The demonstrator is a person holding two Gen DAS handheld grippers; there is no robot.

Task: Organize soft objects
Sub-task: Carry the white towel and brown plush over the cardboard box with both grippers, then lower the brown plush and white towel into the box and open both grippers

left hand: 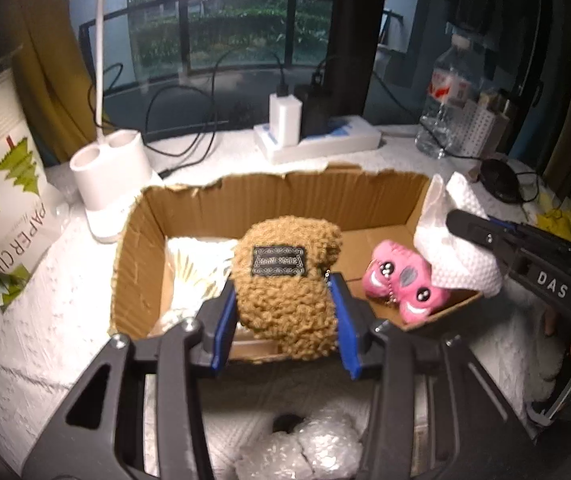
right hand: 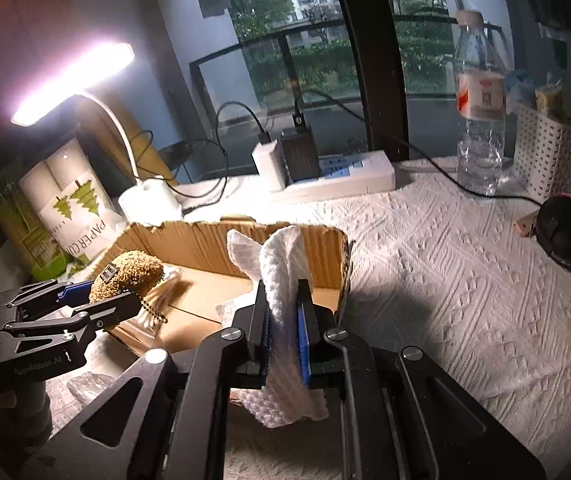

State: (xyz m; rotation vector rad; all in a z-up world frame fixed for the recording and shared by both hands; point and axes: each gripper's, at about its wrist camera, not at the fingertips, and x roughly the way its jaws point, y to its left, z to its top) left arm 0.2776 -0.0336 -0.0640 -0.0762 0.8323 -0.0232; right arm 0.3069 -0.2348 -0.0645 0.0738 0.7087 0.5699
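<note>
Over the cardboard box [left hand: 269, 196], your left gripper [left hand: 283, 316] has its jaws pinching the brown fuzzy pouch [left hand: 285, 280], above the near wall. Your right gripper [right hand: 283, 332] has its jaws pressed on the white cloth [right hand: 281, 280], at the box's right end. Pink plush [left hand: 401, 280] and a pale flat item already sit inside; bubble wrap [left hand: 305, 448] lies outside on the bench [right hand: 445, 280], likely left to do. Roughly halfway, I'd judge. Box walls are torn and low, floor middle open. Lamp base [left hand: 109, 168] crowds the left; right side of bench is free.
</note>
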